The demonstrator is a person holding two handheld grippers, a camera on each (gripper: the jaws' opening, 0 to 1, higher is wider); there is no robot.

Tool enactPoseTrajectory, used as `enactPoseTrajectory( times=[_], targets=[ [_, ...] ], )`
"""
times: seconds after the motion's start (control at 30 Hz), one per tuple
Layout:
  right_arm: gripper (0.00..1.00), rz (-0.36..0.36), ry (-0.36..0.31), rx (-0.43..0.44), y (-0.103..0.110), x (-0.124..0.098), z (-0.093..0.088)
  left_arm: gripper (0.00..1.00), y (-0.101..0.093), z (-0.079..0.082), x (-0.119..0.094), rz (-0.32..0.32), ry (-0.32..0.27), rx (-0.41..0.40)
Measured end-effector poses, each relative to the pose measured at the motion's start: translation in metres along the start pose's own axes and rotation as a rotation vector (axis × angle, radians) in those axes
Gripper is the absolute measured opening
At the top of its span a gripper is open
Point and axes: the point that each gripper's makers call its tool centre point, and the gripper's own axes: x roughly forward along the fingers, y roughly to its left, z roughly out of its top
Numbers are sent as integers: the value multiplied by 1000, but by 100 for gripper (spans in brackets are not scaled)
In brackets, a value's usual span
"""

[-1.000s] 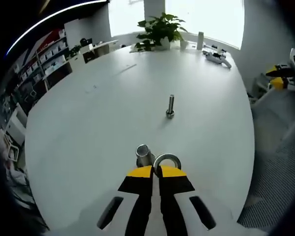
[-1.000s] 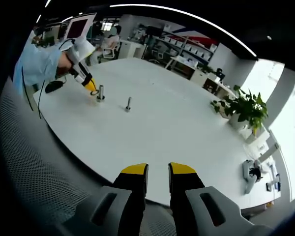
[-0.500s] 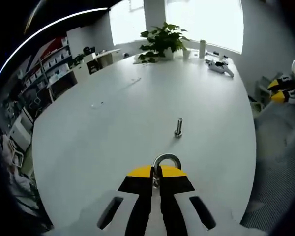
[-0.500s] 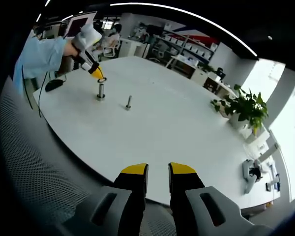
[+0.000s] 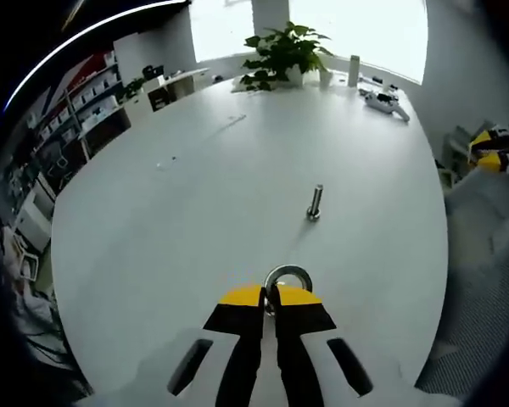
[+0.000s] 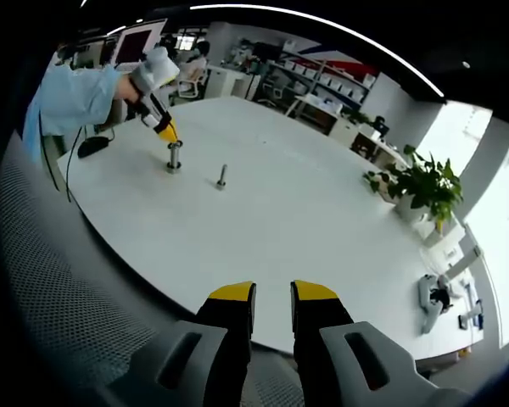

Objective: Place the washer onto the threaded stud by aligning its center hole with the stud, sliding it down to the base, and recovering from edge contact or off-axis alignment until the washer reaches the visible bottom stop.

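Note:
My left gripper (image 5: pixel 270 292) is shut on a steel washer (image 5: pixel 288 276), which stands on edge between its yellow tips. In the right gripper view a person's hand holds this left gripper (image 6: pixel 165 133) tilted, with its tip right at the top of the upright threaded stud (image 6: pixel 175 158) near the table's far left. The stud lies hidden under the jaws in the left gripper view. Whether the washer's hole is over the stud I cannot tell. My right gripper (image 6: pixel 271 298) is open and holds nothing, off the table's near edge.
A small bolt (image 5: pixel 314 203) (image 6: pixel 221 177) stands upright on the white table (image 5: pixel 195 212) beyond the stud. A potted plant (image 5: pixel 282 52) and a white device (image 5: pixel 382 100) sit at the far end. Shelves line the left side. Grey carpet (image 6: pixel 59 280) surrounds the table.
The left gripper lifted the washer from beside the stud, carried it above the stud, then lowered it to the stud's top. The right gripper stayed still.

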Motion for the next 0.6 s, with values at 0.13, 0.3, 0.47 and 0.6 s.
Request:
enactPoseTrajectory(
  times=[0.13, 0.3, 0.47, 0.6],
  targets=[
    [19, 0, 1, 0, 0, 0, 0, 2, 0, 1, 1, -7, -5, -18],
    [19, 1, 1, -1, 0, 0, 0, 2, 3, 1, 0, 13, -6, -11],
    [19, 1, 0, -1, 0, 0, 0, 0, 7, -3, 1, 34, 10, -20],
    [19, 2, -1, -2, 0, 0, 0, 0, 1, -11, 4, 21, 29, 13]
  ],
)
